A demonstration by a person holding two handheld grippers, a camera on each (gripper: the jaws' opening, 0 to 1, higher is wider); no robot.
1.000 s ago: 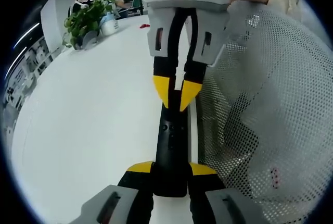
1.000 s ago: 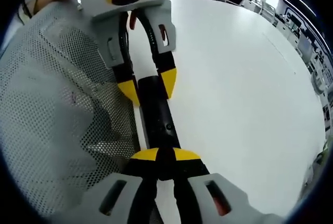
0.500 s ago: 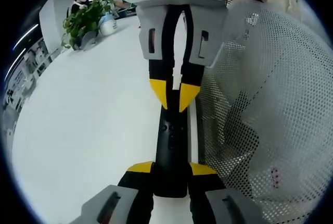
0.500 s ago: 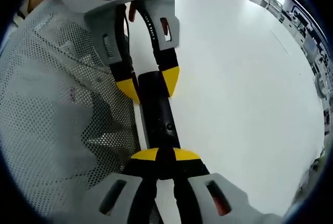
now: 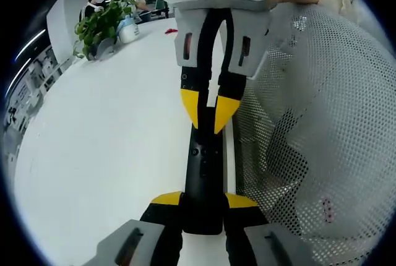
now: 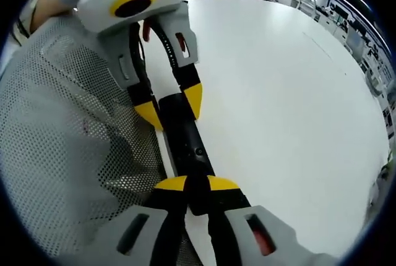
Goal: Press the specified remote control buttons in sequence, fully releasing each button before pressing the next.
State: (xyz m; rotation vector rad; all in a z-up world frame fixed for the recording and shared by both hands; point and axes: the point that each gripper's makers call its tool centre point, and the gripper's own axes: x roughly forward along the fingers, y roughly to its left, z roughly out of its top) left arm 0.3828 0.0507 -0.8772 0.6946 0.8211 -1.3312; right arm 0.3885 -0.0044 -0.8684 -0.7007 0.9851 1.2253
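Left claw (image 5: pixel 203 201) is gripping the near end of the black remote (image 5: pixel 203 173), squeezing it between its yellow tips. Right claw (image 5: pixel 208 112) is coming in from the far end, its two tips almost together and touching the top of the remote (I cannot tell if it is pressing a button). White desk (image 5: pixel 105 142) is lying under both claws, and a mesh sleeve (image 5: pixel 309 124) is hanging beside them.

In the right gripper view, the right claw (image 6: pixel 189 185) is sitting on the remote (image 6: pixel 185 148) while the left claw (image 6: pixel 170 106) is clamping its far end.
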